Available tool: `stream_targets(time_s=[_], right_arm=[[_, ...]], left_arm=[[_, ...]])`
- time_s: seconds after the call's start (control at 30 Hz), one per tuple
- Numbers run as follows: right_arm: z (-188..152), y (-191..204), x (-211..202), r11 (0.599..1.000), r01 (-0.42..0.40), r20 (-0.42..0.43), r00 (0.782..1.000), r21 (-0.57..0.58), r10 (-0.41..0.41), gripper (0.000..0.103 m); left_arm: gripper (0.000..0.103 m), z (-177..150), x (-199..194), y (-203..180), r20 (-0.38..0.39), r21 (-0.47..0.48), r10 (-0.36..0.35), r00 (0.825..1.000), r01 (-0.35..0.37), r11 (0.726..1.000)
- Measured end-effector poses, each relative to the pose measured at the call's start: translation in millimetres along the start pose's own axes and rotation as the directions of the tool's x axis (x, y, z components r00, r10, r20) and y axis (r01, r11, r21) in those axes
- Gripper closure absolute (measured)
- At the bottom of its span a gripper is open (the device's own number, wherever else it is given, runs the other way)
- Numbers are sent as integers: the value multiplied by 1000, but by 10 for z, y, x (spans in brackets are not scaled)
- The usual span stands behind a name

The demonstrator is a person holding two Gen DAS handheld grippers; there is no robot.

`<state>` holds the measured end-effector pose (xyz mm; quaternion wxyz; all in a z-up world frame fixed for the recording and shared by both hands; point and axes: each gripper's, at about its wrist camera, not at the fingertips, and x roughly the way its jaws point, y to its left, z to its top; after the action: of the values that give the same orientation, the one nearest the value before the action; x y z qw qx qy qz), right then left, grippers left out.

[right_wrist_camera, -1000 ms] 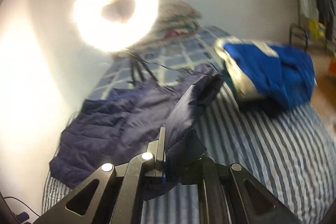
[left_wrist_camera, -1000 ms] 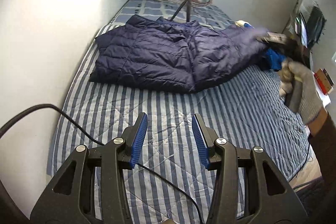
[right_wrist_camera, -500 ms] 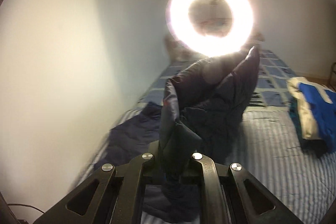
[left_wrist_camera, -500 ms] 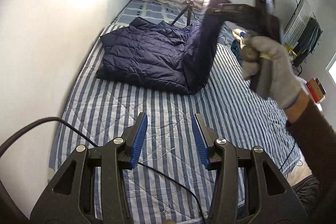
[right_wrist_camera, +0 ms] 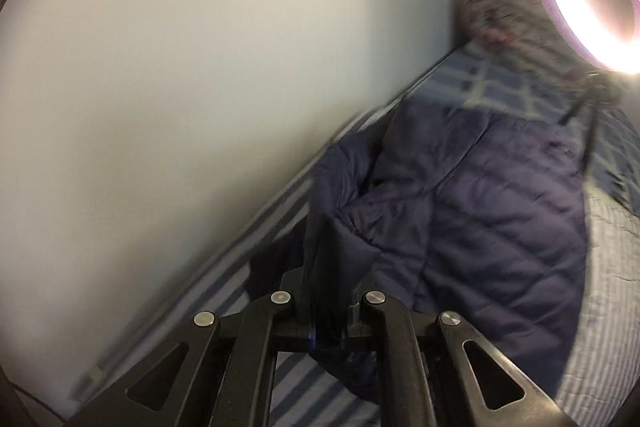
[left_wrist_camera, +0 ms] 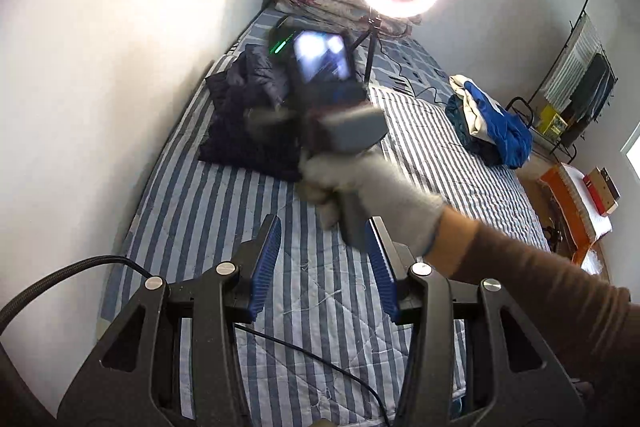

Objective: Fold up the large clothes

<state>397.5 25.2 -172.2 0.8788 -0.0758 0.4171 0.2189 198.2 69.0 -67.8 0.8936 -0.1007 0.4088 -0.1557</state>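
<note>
Left wrist view: left gripper point(left_wrist_camera: 326, 267) at bottom centre, jaws parted, empty. Right wrist view: right gripper point(right_wrist_camera: 326, 311) clamped on a fold of navy quilted jacket point(right_wrist_camera: 480, 219), spread mid-frame on the striped bed point(left_wrist_camera: 224, 227).

- The left gripper point(left_wrist_camera: 324, 263) pointed downward, jaws parted, nothing between them.
- The right gripper point(right_wrist_camera: 327, 327) was clamped tight on dark fabric.
- A gloved hand point(left_wrist_camera: 360, 183) held it ahead of the left gripper.

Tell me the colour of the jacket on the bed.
Dark navy quilted jacket, clearest in the right wrist view.
</note>
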Motion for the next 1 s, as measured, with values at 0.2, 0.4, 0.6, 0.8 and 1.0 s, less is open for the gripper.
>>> stream_targets(time_s=[0.2,0.4,0.6,0.8,1.0], right_arm=[[-53,-161,258,994,-85,-29,996,63,87,89],[29,-576,-248,923,-361,94,932,136,351,67],[-342,-1260,-856,954,-220,166,968,203,187,73],[-761,-1637,-1000,973,-58,93,995,224,38,71],[-949,-2029,-1009,933,-35,107,994,359,-4,71]], left_arm=[[58,44,10,52,12,-19,12,1000,-12,1000],[58,15,89,97,17,-9,63,998,-63,998],[58,101,328,30,63,66,172,983,-176,982],[58,520,793,-78,134,133,222,966,-240,962],[58,1027,1595,47,160,166,390,907,-414,895]])
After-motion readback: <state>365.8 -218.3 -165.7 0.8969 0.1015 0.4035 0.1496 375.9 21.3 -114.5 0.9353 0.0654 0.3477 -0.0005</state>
